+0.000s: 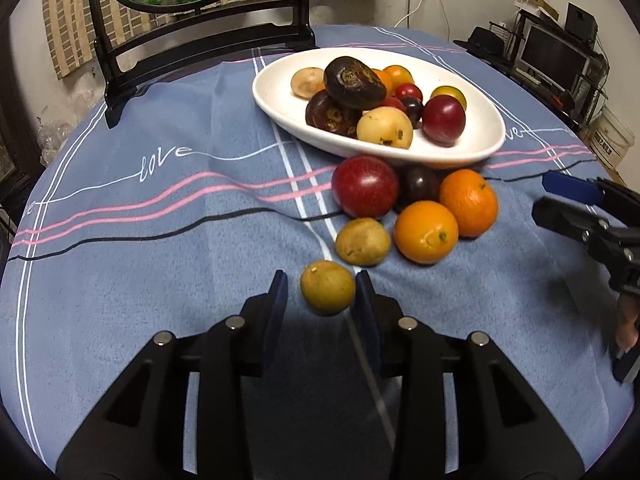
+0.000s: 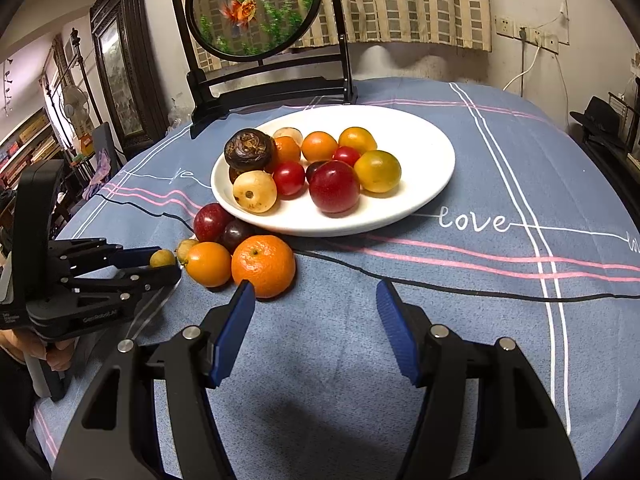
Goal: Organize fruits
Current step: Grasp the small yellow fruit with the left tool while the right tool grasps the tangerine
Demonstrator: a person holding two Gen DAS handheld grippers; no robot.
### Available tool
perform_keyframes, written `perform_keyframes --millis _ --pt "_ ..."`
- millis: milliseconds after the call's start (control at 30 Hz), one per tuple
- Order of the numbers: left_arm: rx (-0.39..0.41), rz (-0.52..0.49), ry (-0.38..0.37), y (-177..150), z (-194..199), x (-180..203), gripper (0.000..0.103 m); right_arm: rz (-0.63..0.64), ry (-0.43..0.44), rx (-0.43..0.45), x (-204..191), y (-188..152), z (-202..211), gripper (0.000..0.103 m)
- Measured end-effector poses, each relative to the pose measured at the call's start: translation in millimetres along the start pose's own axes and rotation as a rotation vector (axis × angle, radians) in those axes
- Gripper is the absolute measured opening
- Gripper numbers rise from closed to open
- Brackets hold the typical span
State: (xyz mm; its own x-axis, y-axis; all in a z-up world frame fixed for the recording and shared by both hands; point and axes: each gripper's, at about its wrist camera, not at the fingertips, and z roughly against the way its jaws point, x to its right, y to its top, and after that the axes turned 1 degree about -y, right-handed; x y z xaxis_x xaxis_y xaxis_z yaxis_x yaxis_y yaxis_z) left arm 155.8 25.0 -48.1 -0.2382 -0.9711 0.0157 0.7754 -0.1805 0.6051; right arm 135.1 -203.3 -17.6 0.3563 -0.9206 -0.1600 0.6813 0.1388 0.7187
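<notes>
On blue "love" tablecloth (image 1: 160, 248): left tongs (image 1: 321, 292) pinching small yellow-green fruit (image 1: 327, 288); right tongs (image 2: 316, 304) spread, empty.

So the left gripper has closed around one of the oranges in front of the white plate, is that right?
Not quite. In the left wrist view the left gripper has closed around a small yellow-green fruit, not an orange. It does lie in front of the white plate.

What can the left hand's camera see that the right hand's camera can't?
Only the left wrist view shows a dark computer monitor on shelves.

Only the right wrist view shows the two painted goldfish in the round black-framed screen.

Both show the white oval plate of fruit and the small yellow-green round fruit between the left gripper pads.
</notes>
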Motion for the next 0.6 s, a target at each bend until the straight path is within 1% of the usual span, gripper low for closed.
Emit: perform_keyframes --millis 100,133,167,300,433,500,533,600 --pt "0.005 -0.005 0.010 2 -2 3 0.036 0.003 -0.001 -0.007 -1 0 -1 0.064" --pt "0.008 -0.007 0.003 2 -1 3 0.030 0.008 -0.004 -0.011 -2 -1 -1 0.064" --pt "0.010 -0.008 -0.010 2 -1 4 0.027 0.018 -0.009 -0.016 -4 0 -2 0.064" --pt "0.016 0.009 -0.013 1 -1 4 0.027 0.091 -0.022 -0.036 -18 2 -4 0.064" --pt "0.017 0.037 -0.040 1 0 -1 0.027 0.201 -0.043 -0.095 -39 5 -20 0.064" --pt "0.019 0.044 -0.047 0 0 -3 0.027 0.265 -0.064 -0.121 -51 9 -33 0.064" --pt "0.020 0.044 -0.049 0 0 -3 0.027 0.286 -0.090 -0.129 -56 12 -41 0.064" --pt "0.021 0.042 -0.048 -1 0 -3 0.027 0.301 -0.115 -0.134 -60 16 -51 0.064"
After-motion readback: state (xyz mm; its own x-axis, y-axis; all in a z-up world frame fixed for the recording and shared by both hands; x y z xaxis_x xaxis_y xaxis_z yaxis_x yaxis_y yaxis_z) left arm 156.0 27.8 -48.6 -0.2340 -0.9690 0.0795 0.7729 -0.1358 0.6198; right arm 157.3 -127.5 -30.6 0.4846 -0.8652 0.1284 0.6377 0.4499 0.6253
